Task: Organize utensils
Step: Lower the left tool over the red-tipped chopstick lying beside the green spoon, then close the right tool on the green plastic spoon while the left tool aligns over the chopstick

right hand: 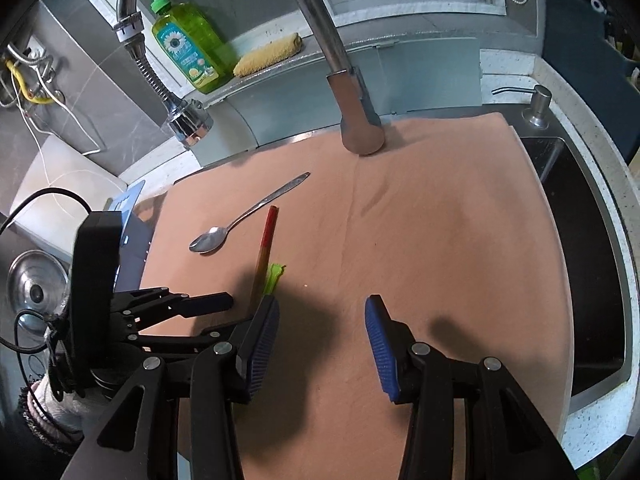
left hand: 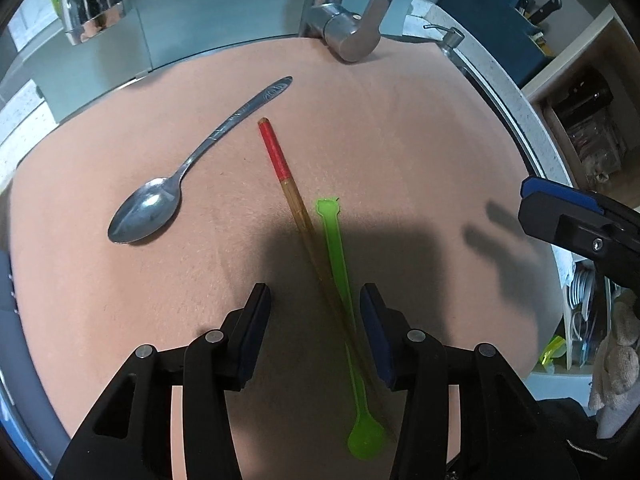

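On the table, which is spread with a peach cloth (left hand: 420,128), three utensils lie in the left half, ahead of the sink faucet (left hand: 348,36) at the far edge. Farthest left is the metal spoon (left hand: 192,168), bowl toward the near-left, handle pointing to the far edge. Just right of it lies the red-tipped chopstick (left hand: 288,188), red end toward the far edge. Right again, the green plastic stirrer (left hand: 340,280) lies alongside the chopstick; the two cross or touch toward their near ends, and I cannot tell which lies on top.

The left gripper (left hand: 314,300) points steeply down over that crossing. Its jaws stand apart with both the chopstick and the stirrer passing between them, and neither pad presses on either. The right gripper (right hand: 322,308) hangs over bare cloth to the right of the utensils, jaws apart and holding nothing.

Sorting looks barely begun: all three utensils are loose on the cloth and none is lined up with the others.

The risks, as I judge them:
- Closing the left jaws here could catch chopstick and stirrer together, so one drags or flips the other.
- Both are thin and lie flat, so a pad could push into the soft cloth, bunch it and shift the spoon.
- The stirrer looks light and springy; a glancing pinch could flick it toward the near edge.
- The two grippers are near each other, so a reach across by the right one could knock the left.
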